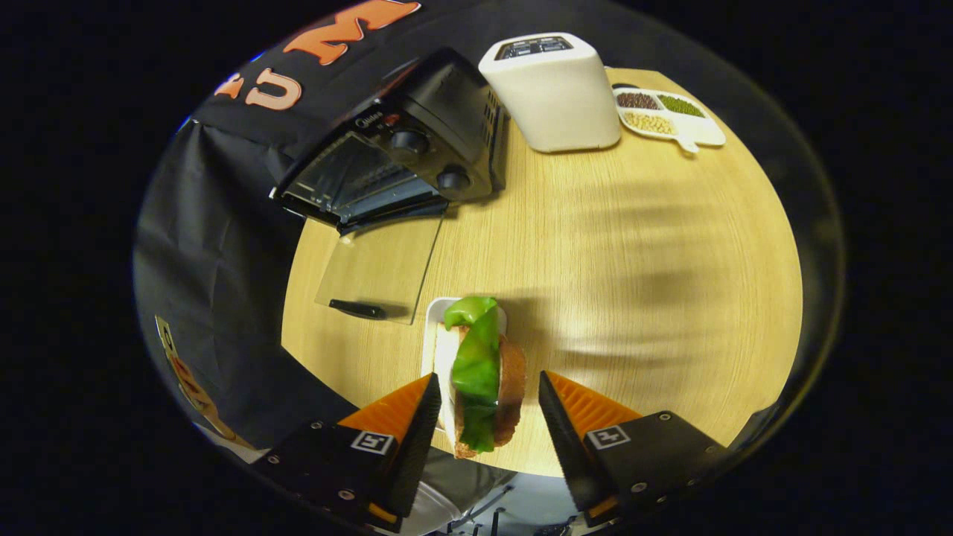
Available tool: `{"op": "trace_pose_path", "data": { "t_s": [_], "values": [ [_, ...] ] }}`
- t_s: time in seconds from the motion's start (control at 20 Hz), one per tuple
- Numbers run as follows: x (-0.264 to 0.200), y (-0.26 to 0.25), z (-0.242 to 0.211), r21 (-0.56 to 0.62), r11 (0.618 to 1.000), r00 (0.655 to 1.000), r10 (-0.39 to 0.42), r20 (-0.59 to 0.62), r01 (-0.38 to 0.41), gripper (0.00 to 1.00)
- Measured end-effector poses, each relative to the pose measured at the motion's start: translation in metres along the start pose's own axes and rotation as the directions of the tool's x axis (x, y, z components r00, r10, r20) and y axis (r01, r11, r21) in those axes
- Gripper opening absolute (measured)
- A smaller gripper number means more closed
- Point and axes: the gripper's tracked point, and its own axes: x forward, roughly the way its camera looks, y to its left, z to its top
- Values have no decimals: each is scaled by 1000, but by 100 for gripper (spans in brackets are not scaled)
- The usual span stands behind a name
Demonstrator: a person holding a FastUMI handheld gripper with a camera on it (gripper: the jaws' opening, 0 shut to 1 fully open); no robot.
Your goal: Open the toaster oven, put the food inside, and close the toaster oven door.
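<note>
The round wooden bench (633,246) carries everything here, its pale grain bare across the middle. Taking the toaster oven (406,156) as the landmark: it is a dark box standing at the far side of the bench, against the black cloth wall, with two round knobs (432,160) down the control panel on one side of its mouth. Its glass door (380,268) is swung fully down and lies flat toward the near side, so the chamber stands open, and a dark handle (357,308) runs along the door's free edge (the wood shows straight through the glass). Just beside the oven, on the side of its knobs, stands a white box-shaped appliance (555,93) with a dark panel on top, close to the oven's wall but apart from it. Beyond that, farther from the oven, lies a white divided dish (674,119) holding dark, green and pale beans in separate compartments. Nearer than the open door, just past its handle corner, sits a small white plate (439,350), and on it the food (484,372), a sandwich of browned bread with a green lettuce leaf draped over it. The hand-held gripper (485,413) is spread wide, one finger on either side of the sandwich, and neither finger touches it; the food rests on the plate, well outside the oven.
</note>
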Motion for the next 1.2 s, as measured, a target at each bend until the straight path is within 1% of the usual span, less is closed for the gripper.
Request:
{"op": "trace_pose_path", "data": {
  "t_s": [0.05, 0.1, 0.15, 0.2, 0.25, 0.35, 0.4, 0.55, 0.7, 0.8, 0.9, 1.0, 1.1, 1.2],
  "values": [
    [3, 4, 1, 9, 1000, 1000, 20, -12, -20, 67],
    [1, 4, 3, 13, 1000, 1000, 25, -13, -24, 61],
    [0, 5, 4, 18, 999, 999, 32, -17, -32, 50],
    [-2, 11, 6, 28, 999, 999, 39, -10, -38, 46],
    [-5, 15, 7, 26, 999, 999, 32, -3, -32, 37],
    [-13, 22, 8, 8, 1000, 1000, 16, 18, -16, 29],
    [-19, 31, 8, 7, 1000, 999, 20, 24, -20, 26],
    [-38, 50, 8, 3, 1000, 998, 10, 65, -10, 26],
    [-59, 68, 19, 31, 999, 989, -16, 149, 11, 26],
    [-71, 81, 29, 70, 998, 975, -10, 220, -6, 26],
    [-79, 95, 39, 113, 993, 954, 0, 299, -36, 26],
    [-81, 115, 51, 159, 983, 924, 28, 382, -96, 25],
    [-76, 135, 60, 190, 968, 890, 64, 452, -166, 25],
    [-60, 153, 69, 221, 949, 861, 89, 501, -226, 25]
  ]
}}
